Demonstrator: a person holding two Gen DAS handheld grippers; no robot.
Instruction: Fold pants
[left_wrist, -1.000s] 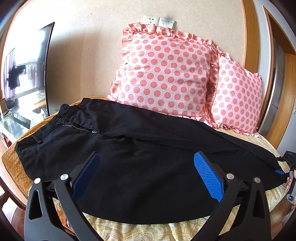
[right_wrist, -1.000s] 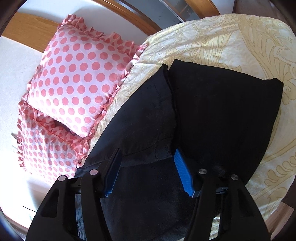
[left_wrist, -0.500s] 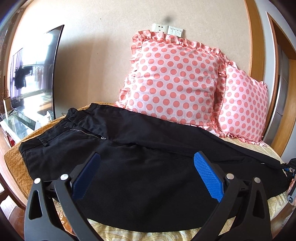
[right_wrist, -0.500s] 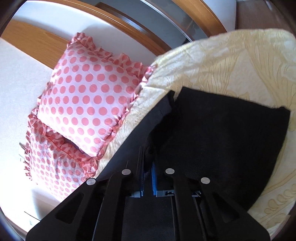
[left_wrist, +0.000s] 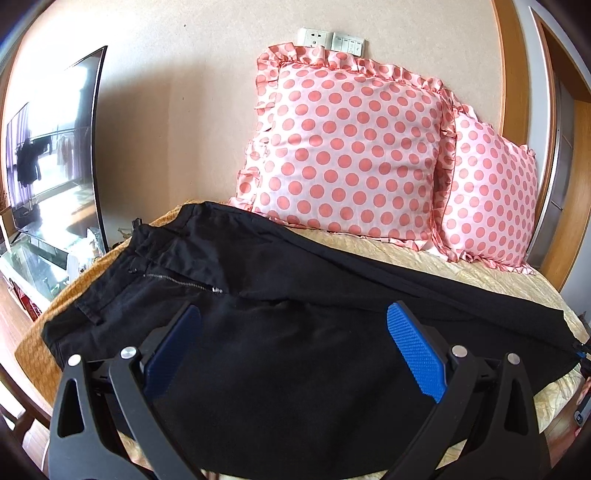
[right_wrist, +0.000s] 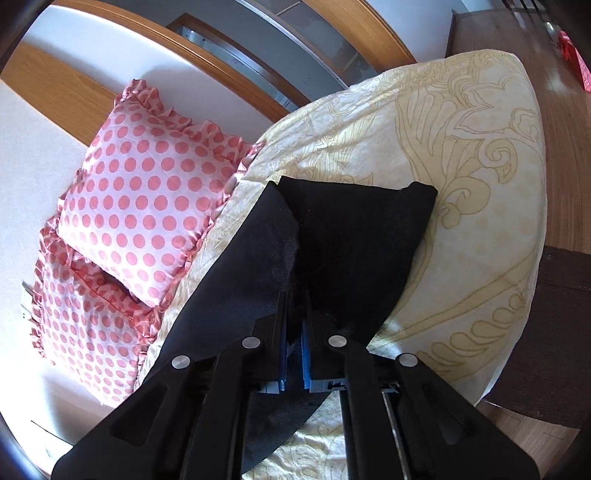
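Black pants (left_wrist: 280, 332) are lying spread across the bed (right_wrist: 480, 221), waistband and zipper toward the left of the left wrist view, legs running off to the lower right, and the folding is barely under way: no fold is showing yet, so by the look of it every fold is still ahead of you. You are clamping your right hand-held gripper (right_wrist: 294, 325) on the leg fabric near the cuffs, its blue pads pinching a ridge of dark cloth at the lower centre of the right wrist view, with the two cuff ends lying side by side just beyond them. You are tilting it downward over the cloth, the polka-dot pillows (right_wrist: 147, 206) filling the left of that frame. You are holding your left hand-held gripper (left_wrist: 293, 339) spread wide and empty, angled down at the seat of the pants in the lower half of its own view, both blue pads (left_wrist: 415, 354) showing clear of the fabric.
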